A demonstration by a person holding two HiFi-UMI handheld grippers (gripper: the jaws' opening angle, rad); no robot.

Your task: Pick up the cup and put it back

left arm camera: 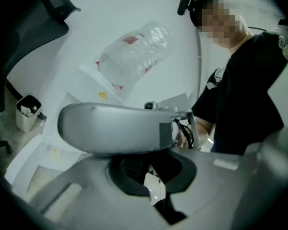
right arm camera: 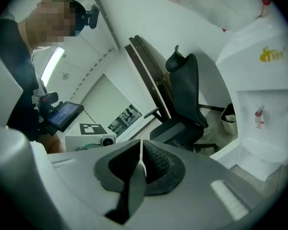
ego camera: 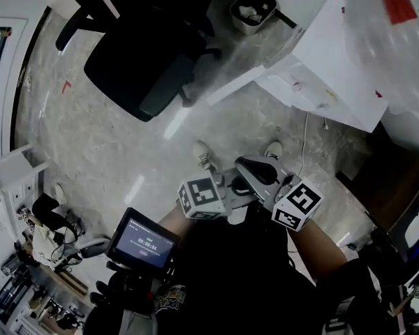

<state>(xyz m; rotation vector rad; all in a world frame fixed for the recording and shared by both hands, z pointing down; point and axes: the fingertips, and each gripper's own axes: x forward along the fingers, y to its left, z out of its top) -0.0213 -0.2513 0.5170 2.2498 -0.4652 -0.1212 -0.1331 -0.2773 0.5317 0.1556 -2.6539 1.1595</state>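
No cup shows in any view, so which way it lies from either tool can't be read, nor whether it's upright or on its side. Best guess: it's on the white table (ego camera: 332,61) at top right of the head view. Most of that table is cut off by the frame edge or covered by a clear plastic bag (ego camera: 394,33). If so, the right tool (right arm camera: 141,158) is the nearer one, w/ the table's near corner just beyond it & the left tool (left arm camera: 150,175) on the far side.

Both tools are held low & close to the person's body, over the floor (ego camera: 126,145), noses crossing. Right tool: jaws all but together, only a thin slit, nothing in it. Left tool: pads look a little apart, gripping nothing I can name. A pale scrap shows in the gap, too blurred to ID, & the right tool's grey body blocks the view above.

Also on the floor: black office chair (ego camera: 146,61) & waste bin (ego camera: 253,9) off the table's far corner. Small screen (ego camera: 145,241) at lower left.
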